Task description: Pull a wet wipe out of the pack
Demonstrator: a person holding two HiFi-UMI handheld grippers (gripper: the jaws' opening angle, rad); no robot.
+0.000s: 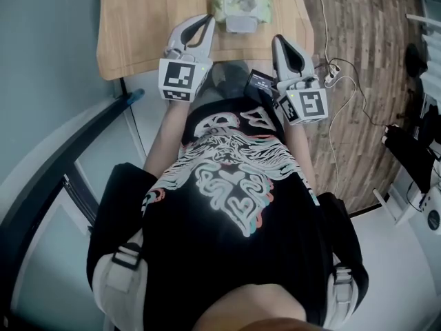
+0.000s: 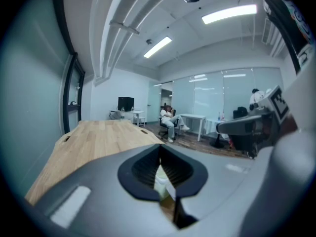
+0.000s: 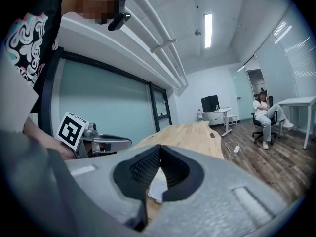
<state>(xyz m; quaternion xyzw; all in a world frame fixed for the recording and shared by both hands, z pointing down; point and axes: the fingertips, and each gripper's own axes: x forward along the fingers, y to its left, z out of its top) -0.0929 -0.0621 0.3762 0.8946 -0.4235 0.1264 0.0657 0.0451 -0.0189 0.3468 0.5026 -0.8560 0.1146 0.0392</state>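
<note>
Wipe pack (image 1: pixel 239 9) lies on the tabletop (image 1: pixel 148 26) just ahead, long axis crosswise to me. My left gripper (image 1: pixel 208 21), closed and empty, sits just beside its left end; my right gripper (image 1: pixel 280 41), also closed and empty, is farther back.

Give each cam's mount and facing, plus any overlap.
Head view: on the person's head, facing steeply down; shows shirt, left tool, right tool, table, wipe pack.
Left gripper view: on the left tool, facing along its shut jaws over the table into the office; right tool at right.
Right gripper view: on the right tool, likewise; left tool at left, shirt above.
Shared: both gripper views show the table and a seated person far off.
</note>
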